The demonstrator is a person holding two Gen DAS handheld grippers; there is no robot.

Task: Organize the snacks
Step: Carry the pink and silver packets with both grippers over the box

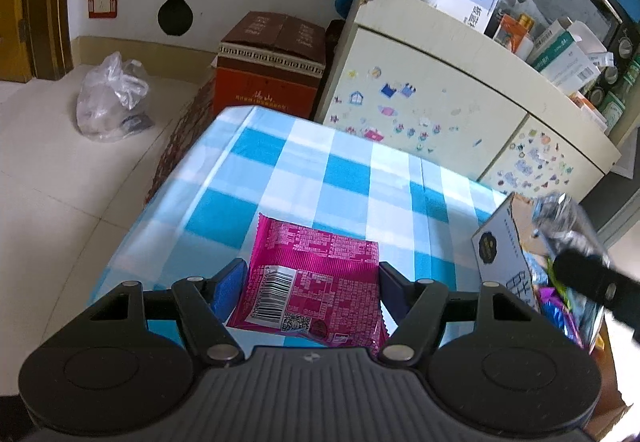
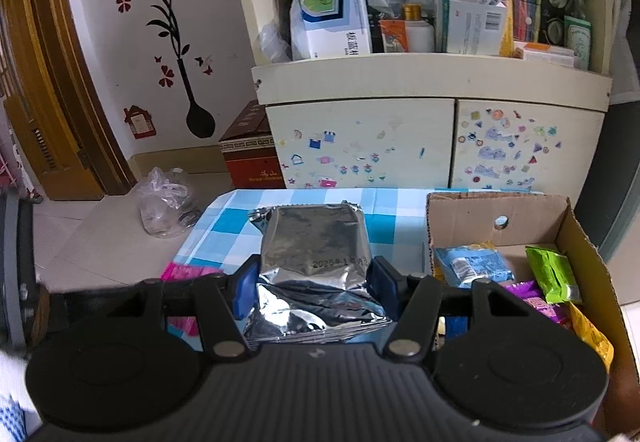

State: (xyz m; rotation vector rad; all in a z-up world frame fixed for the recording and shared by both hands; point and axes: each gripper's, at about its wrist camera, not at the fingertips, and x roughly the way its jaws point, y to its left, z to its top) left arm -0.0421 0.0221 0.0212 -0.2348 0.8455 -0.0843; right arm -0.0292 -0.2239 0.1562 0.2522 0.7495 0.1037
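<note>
A pink snack packet [image 1: 316,274] lies on the blue-and-white checked tablecloth [image 1: 304,166], back side up with its barcode showing. My left gripper [image 1: 308,282] is open with a finger on each side of the packet, close to its edges. My right gripper [image 2: 312,282] is shut on a silver foil packet [image 2: 312,254] and holds it above the table, just left of the cardboard box [image 2: 588,242]. The box holds several snacks, among them a blue packet [image 2: 472,264] and a green one [image 2: 554,274]. The pink packet's edge also shows in the right wrist view [image 2: 188,270].
A cream cabinet [image 2: 400,138] with stickers stands behind the table; its shelf is crowded with medicine boxes and bottles. A red-brown carton [image 1: 272,66] and a clear plastic bag [image 1: 112,98] sit on the floor to the left. The table's left edge [image 1: 168,186] drops to the floor.
</note>
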